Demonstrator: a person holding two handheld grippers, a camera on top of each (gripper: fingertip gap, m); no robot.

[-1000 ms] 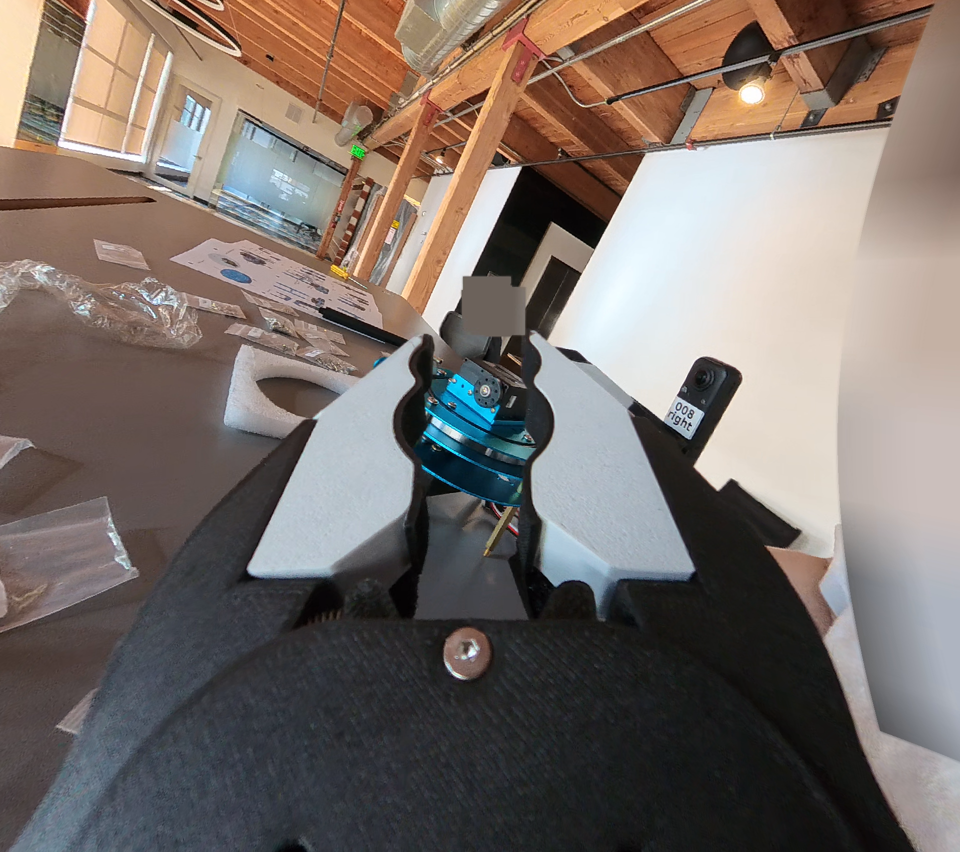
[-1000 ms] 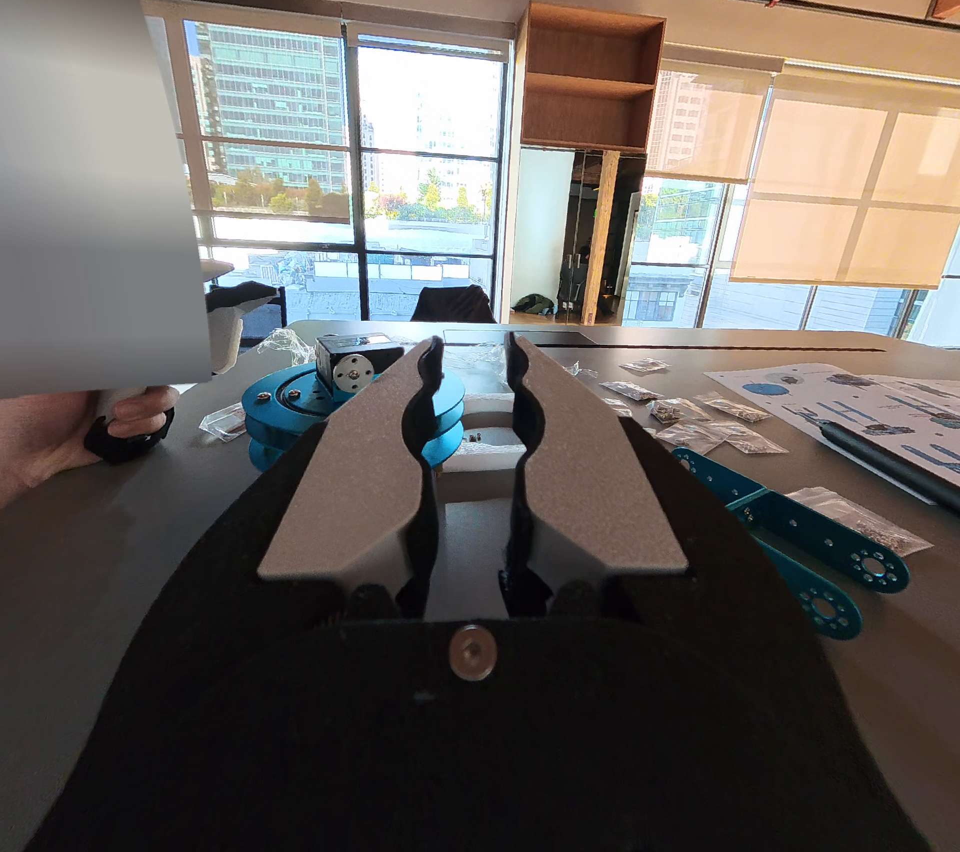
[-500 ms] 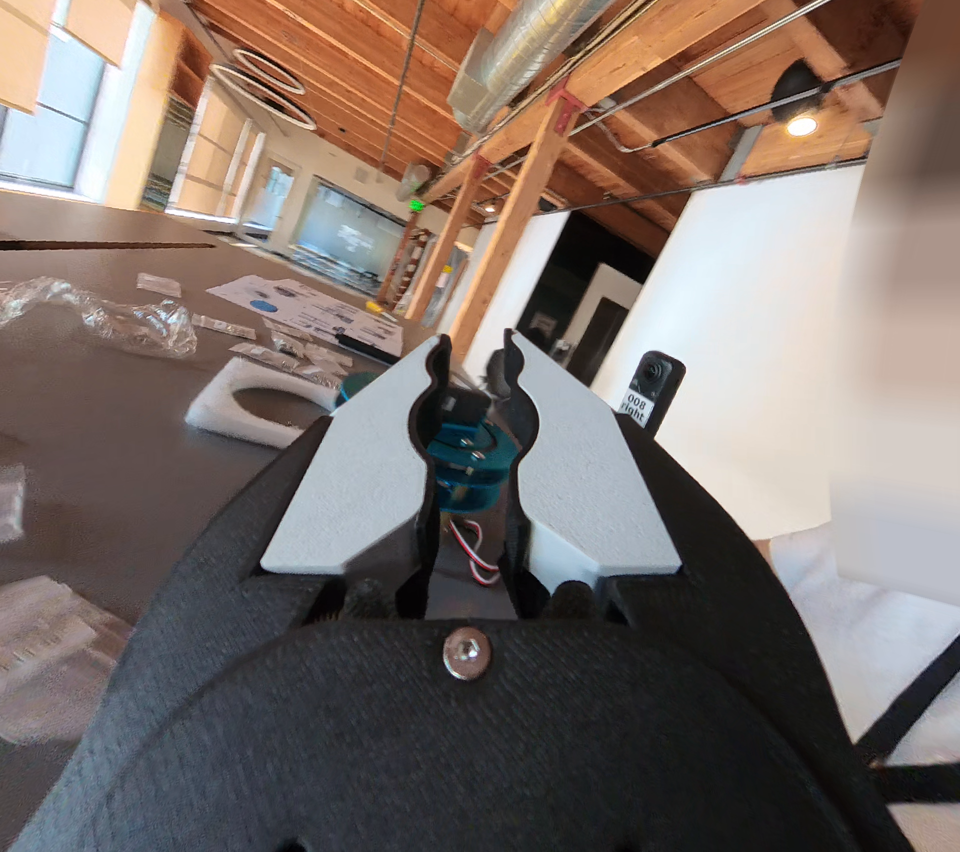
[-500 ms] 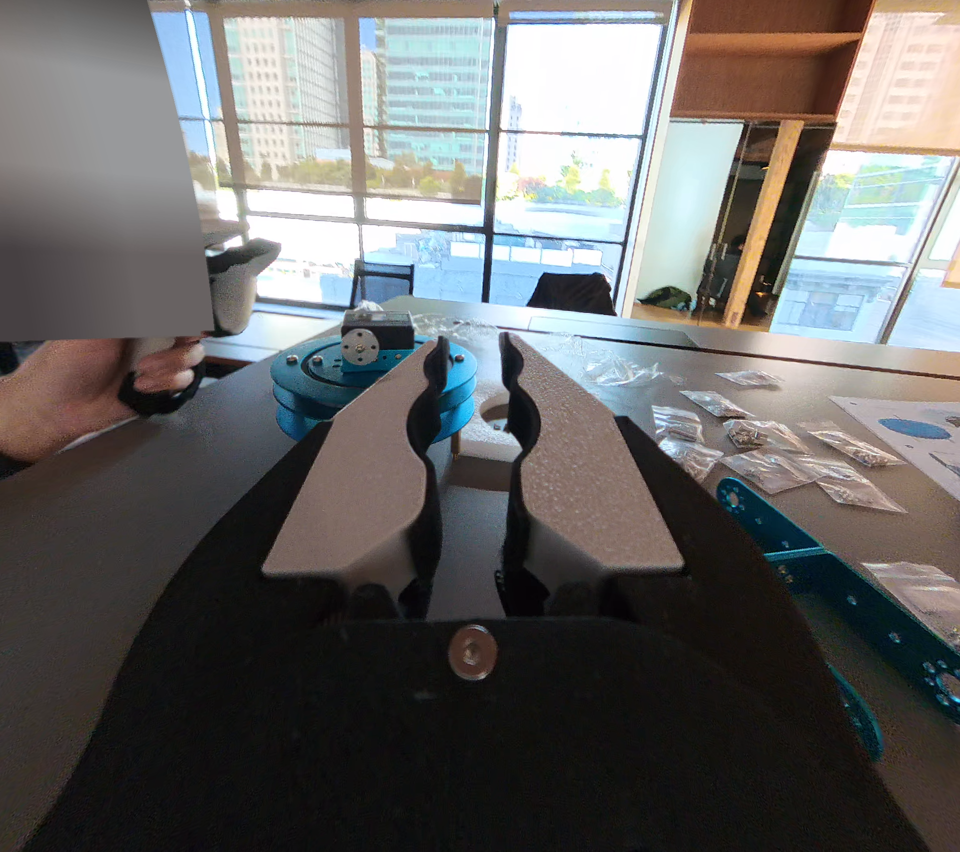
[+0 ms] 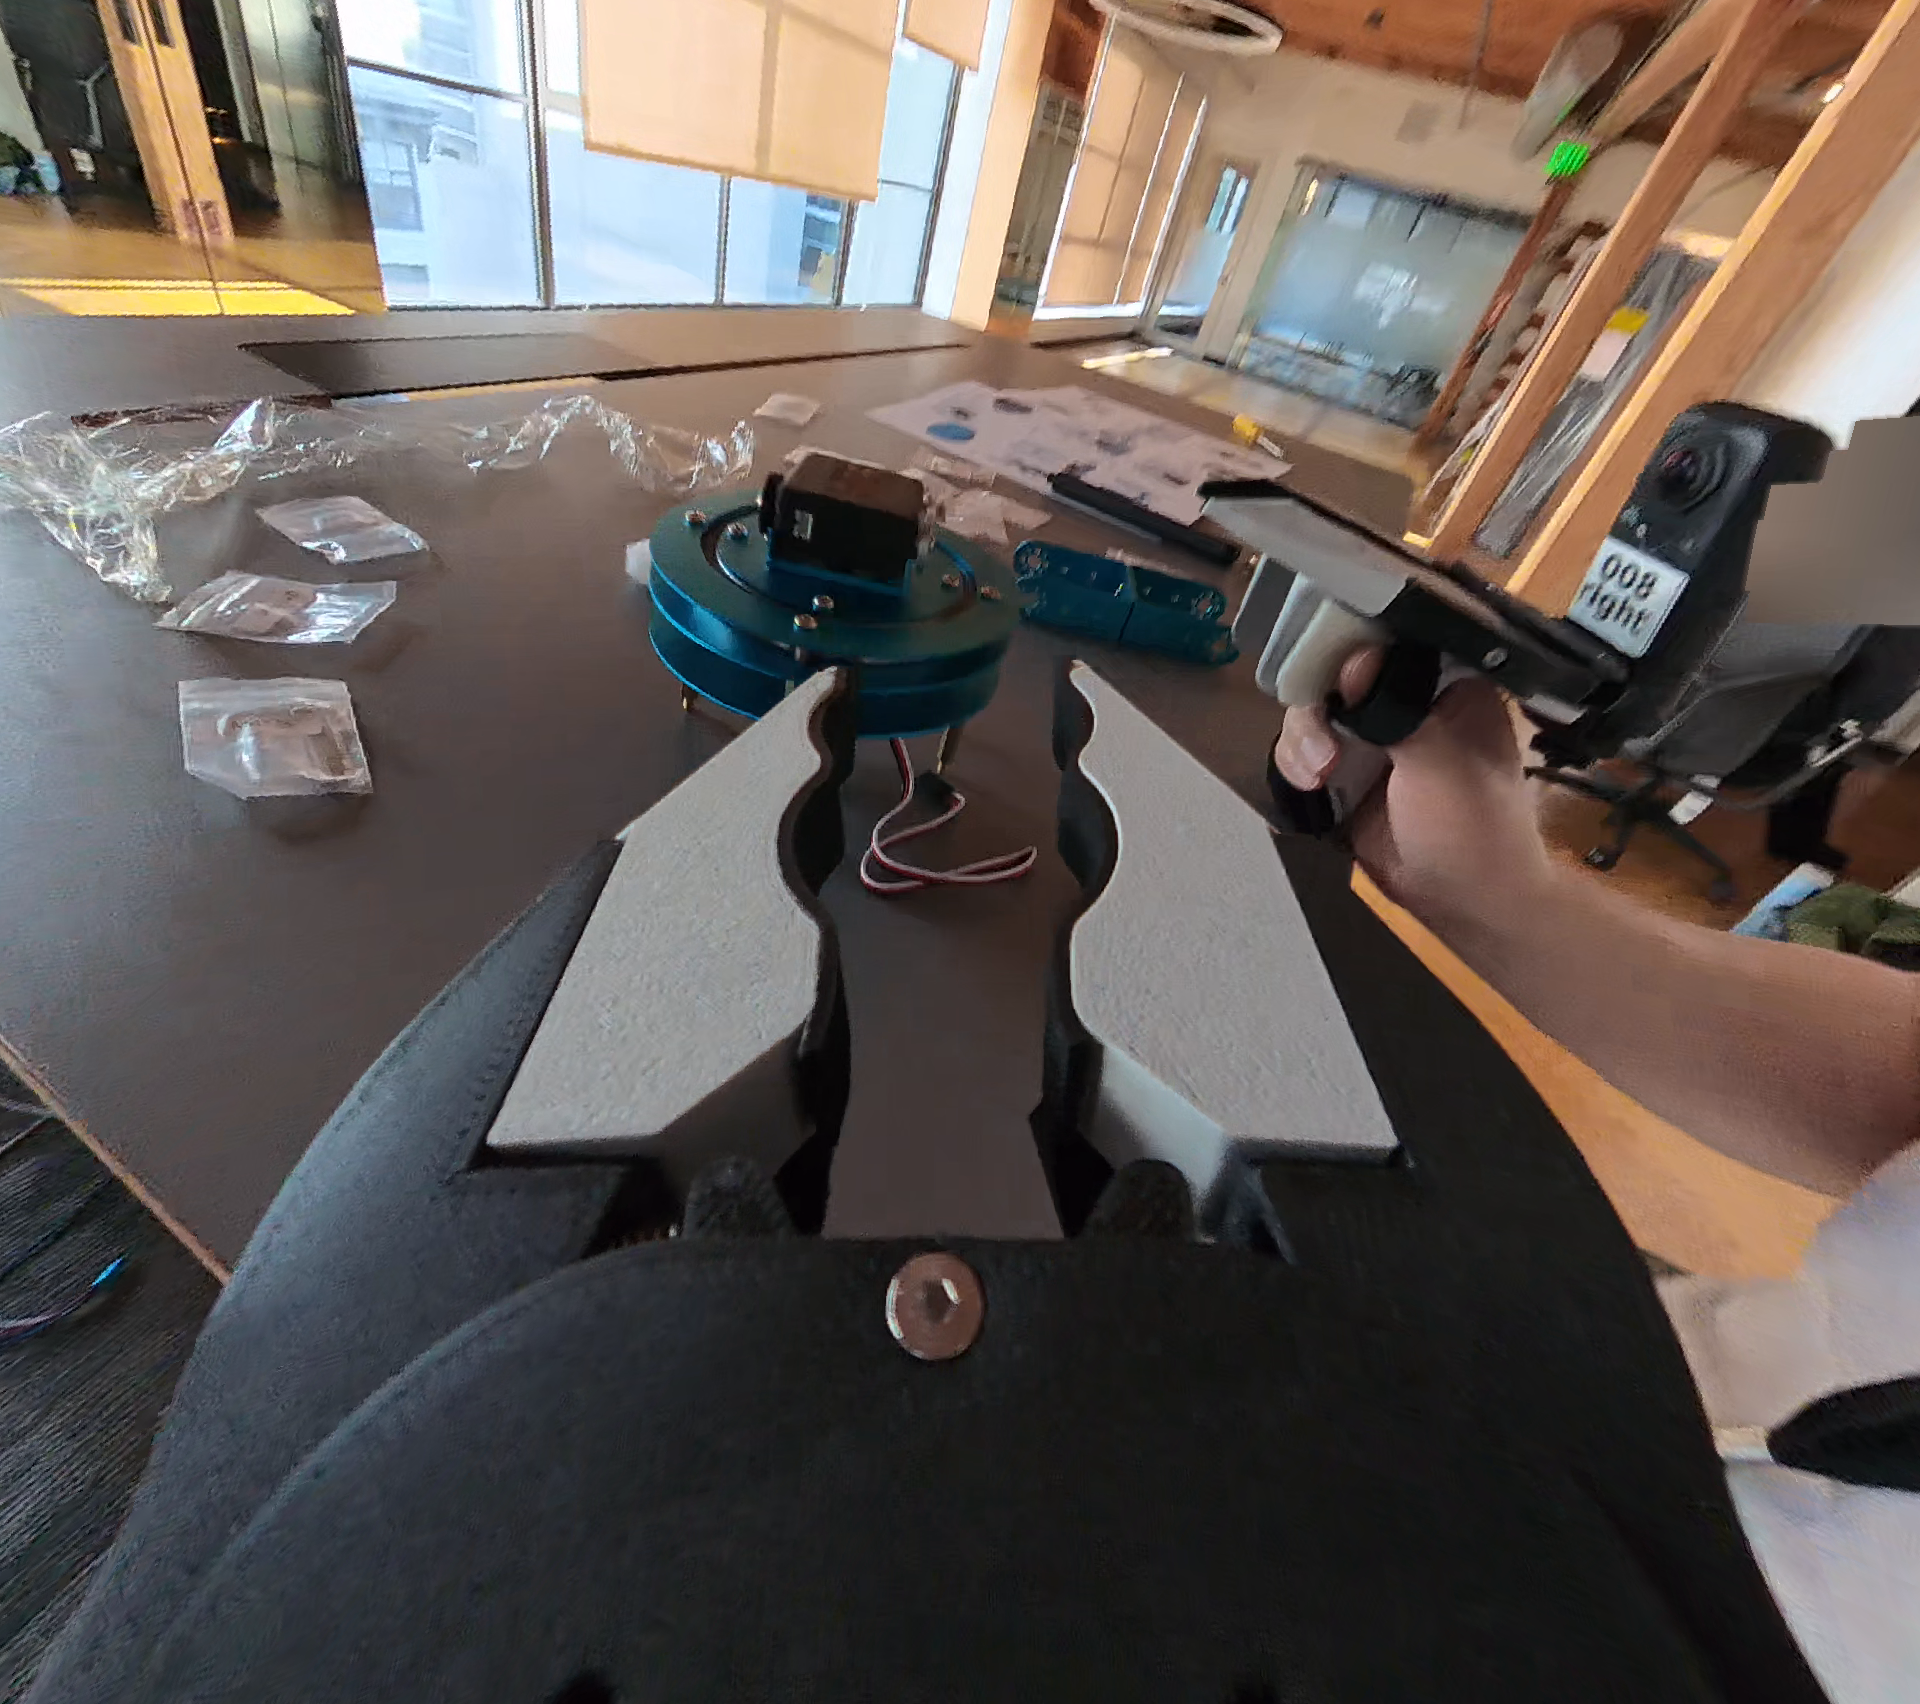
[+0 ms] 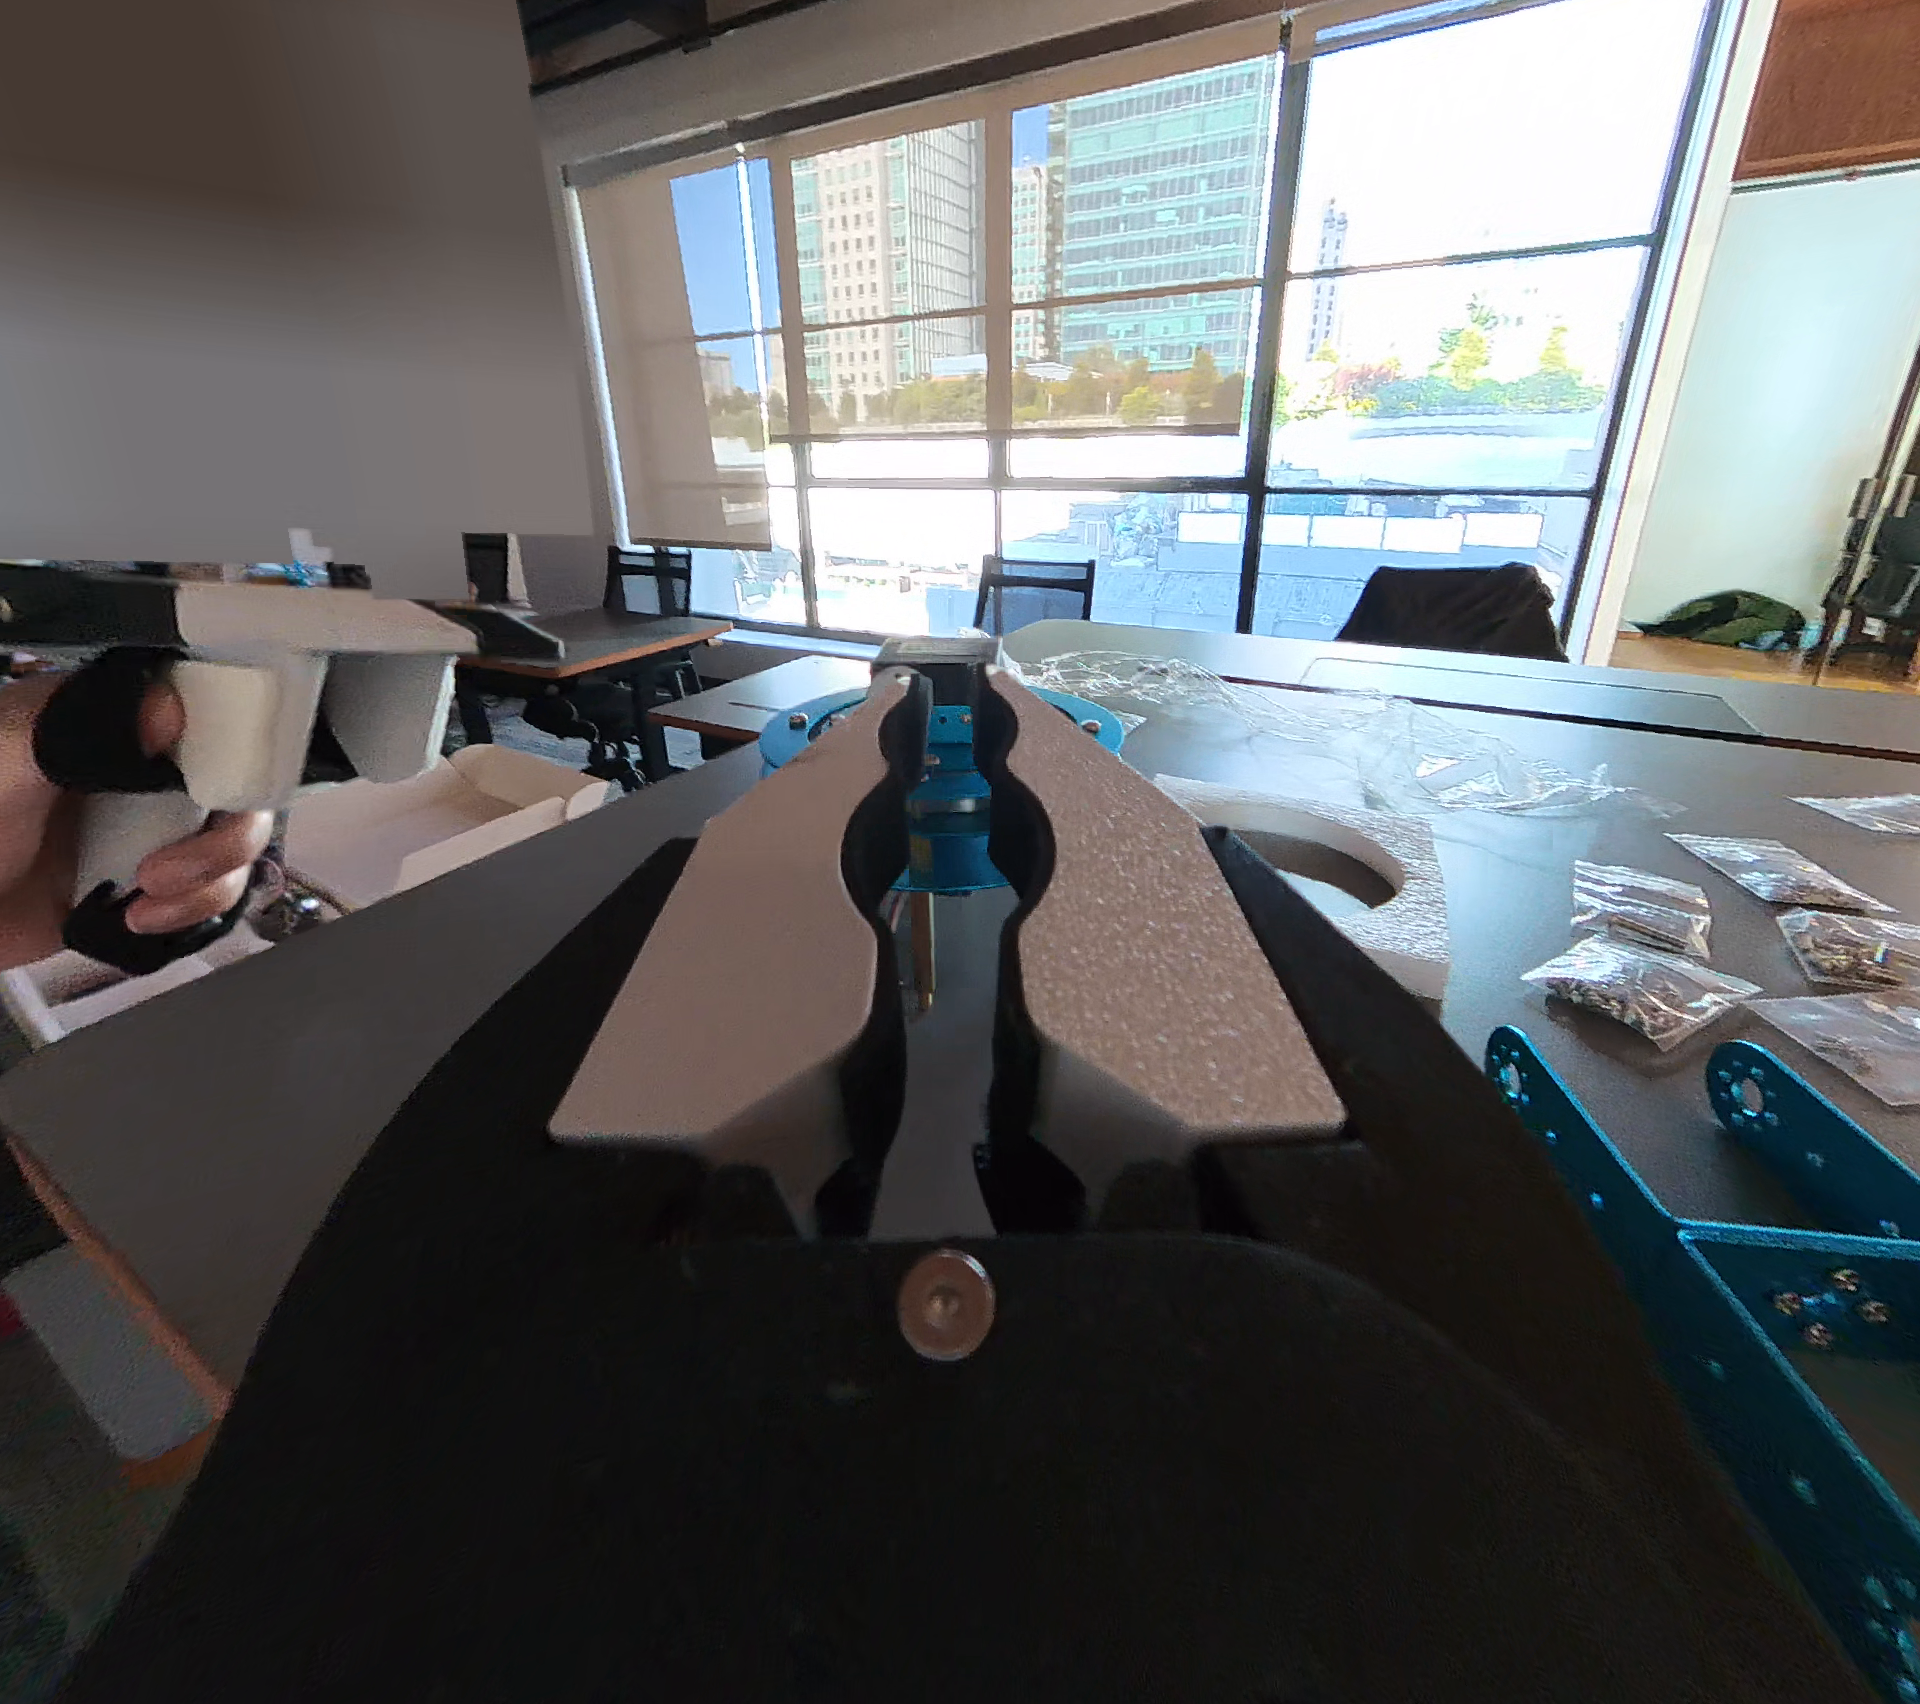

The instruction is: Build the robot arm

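Open left gripper (image 5: 951, 698) near blue turntable (image 5: 831, 615)

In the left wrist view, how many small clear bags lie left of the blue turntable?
3, in a row left of the turntable: far bag, middle bag, near bag. More bags beyond the turntable are too blurred to count.

wrist views, low, sharing blue turntable (image 5: 826, 615)
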